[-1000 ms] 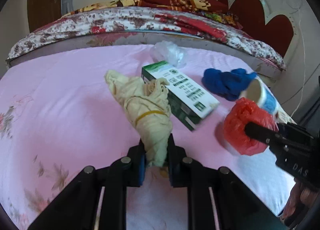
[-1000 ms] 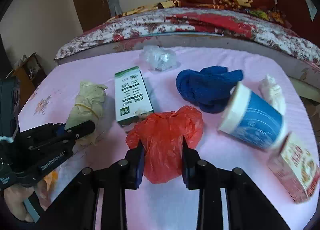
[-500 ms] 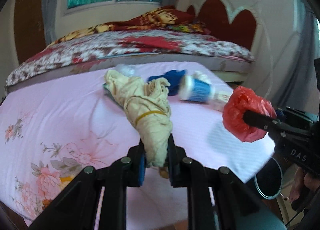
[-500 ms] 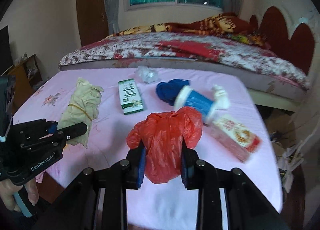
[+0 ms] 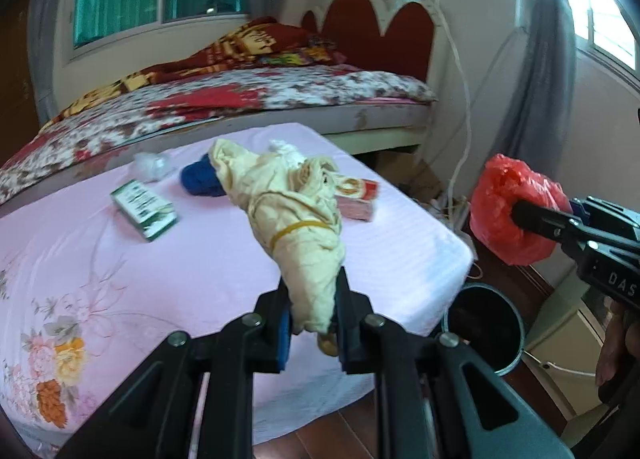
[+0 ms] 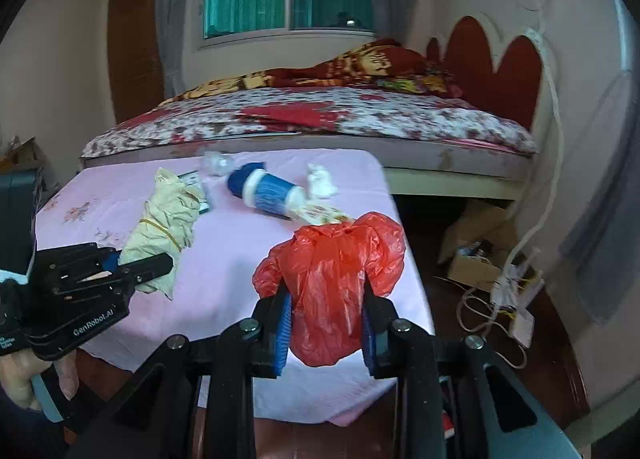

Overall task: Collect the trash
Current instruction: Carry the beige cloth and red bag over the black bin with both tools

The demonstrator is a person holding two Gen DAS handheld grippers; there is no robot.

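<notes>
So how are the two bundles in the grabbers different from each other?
The cream bundle is long, cloth-like and tied with a rubber band; the red plastic bag is rounder, shiny and untied. The left gripper pinches the cream bundle tightly, while the right gripper stands wider around the bag. Both are crumpled and held up off the pink-sheeted table.

The left tongs (image 5: 312,323) and right tongs (image 6: 325,325) are showing black arms, blue pads and silver screws; white lettering is marking their sides: "GenRobot.AI", "DAS".
</notes>
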